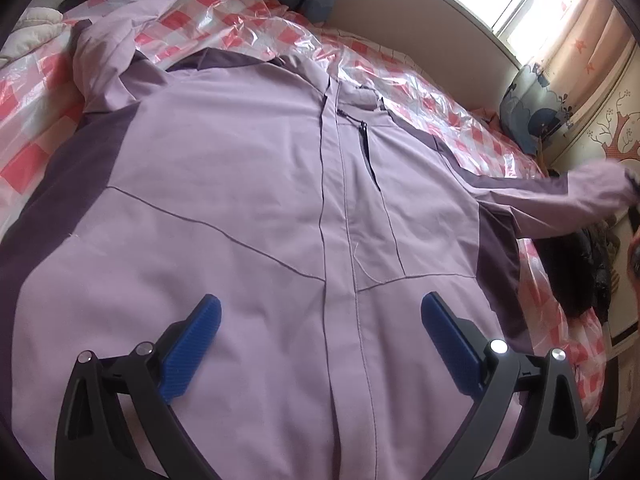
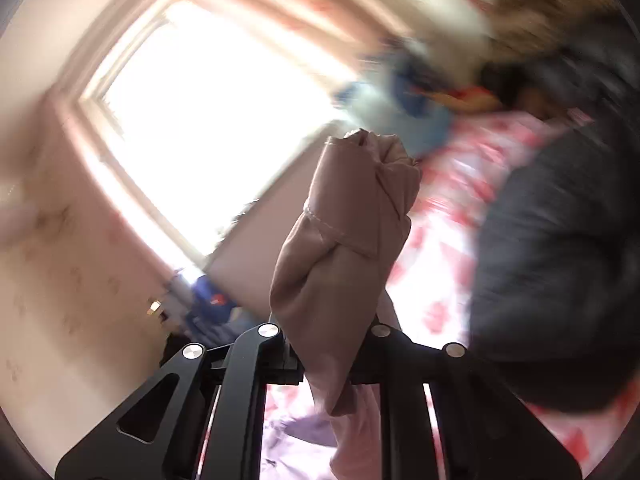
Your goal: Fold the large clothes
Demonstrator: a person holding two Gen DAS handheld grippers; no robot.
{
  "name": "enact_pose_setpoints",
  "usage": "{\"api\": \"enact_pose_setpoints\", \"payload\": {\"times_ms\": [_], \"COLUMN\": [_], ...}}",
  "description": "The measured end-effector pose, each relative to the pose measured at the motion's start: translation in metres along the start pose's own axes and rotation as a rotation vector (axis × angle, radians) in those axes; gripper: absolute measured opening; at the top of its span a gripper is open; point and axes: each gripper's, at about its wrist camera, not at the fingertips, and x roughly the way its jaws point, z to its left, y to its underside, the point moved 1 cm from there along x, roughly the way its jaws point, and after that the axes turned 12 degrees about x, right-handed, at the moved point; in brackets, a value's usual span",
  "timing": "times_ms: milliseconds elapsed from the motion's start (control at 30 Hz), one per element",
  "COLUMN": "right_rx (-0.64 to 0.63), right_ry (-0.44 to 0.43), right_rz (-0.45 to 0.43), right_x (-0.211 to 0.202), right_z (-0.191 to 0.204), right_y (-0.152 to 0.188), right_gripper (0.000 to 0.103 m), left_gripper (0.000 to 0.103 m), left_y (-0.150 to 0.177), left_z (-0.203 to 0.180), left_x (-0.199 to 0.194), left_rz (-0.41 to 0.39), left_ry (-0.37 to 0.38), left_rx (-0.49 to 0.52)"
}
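Left wrist view first: my left gripper (image 1: 320, 316) hangs above the lilac jacket (image 1: 248, 208), its two blue pads (image 1: 198, 344) spread wide with nothing between them, only cloth below. Whether the tips brush the fabric I cannot tell. Just ahead of the pads the closed front placket (image 1: 334, 200) runs away from me, with a small chest zip (image 1: 366, 140) beside it further on. The jacket lies front-up and flat across the bed, darker purple panels down its sides. Beyond it the pink checked cover (image 1: 432, 92) shows under a glossy plastic sheet. Far to my left the hood and one sleeve (image 1: 116, 40) are bunched, their shape hard to read. Off to my right the other sleeve (image 1: 580, 196) stretches out and lifts off the bed, its cuff cut off at the picture's edge. A patterned pillow (image 1: 532, 108) sits past it, near the bright window (image 1: 532, 4).

Right wrist view: my right gripper (image 2: 332, 344) is clamped tight on the sleeve cuff (image 2: 352, 216), which bulges up in front of the lens and hides the fingertips entirely. Everything behind is smeared by blur: a dark mass (image 2: 560, 248) to the right I cannot identify, and the window glare (image 2: 208, 120) to the left.
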Motion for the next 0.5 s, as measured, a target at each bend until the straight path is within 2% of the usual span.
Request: {"api": "enact_pose_setpoints", "payload": {"times_ms": [100, 233, 367, 500], "right_rx": [-0.057, -0.119, -0.215, -0.27], "right_ry": [-0.094, -0.202, -0.305, -0.346], "right_rz": [0.036, 0.141, 0.286, 0.422], "right_x": [0.048, 0.128, 0.201, 0.241], "right_z": [0.06, 0.143, 0.221, 0.24], "right_y": [0.019, 0.065, 0.159, 0.251], "right_gripper": [0.013, 0.013, 0.013, 0.013], "left_gripper": [0.096, 0.096, 0.096, 0.096], "left_y": [-0.003, -0.01, -0.019, -0.024], "left_z": [0.0, 0.01, 0.034, 0.062], "left_x": [-0.007, -0.021, -0.034, -0.048], "left_rz": [-0.024, -0.072, -0.096, -0.116], "left_ry": [-0.021, -0.053, -0.088, -0.221], "left_rx": [0.01, -0.009, -0.061, -0.109]}}
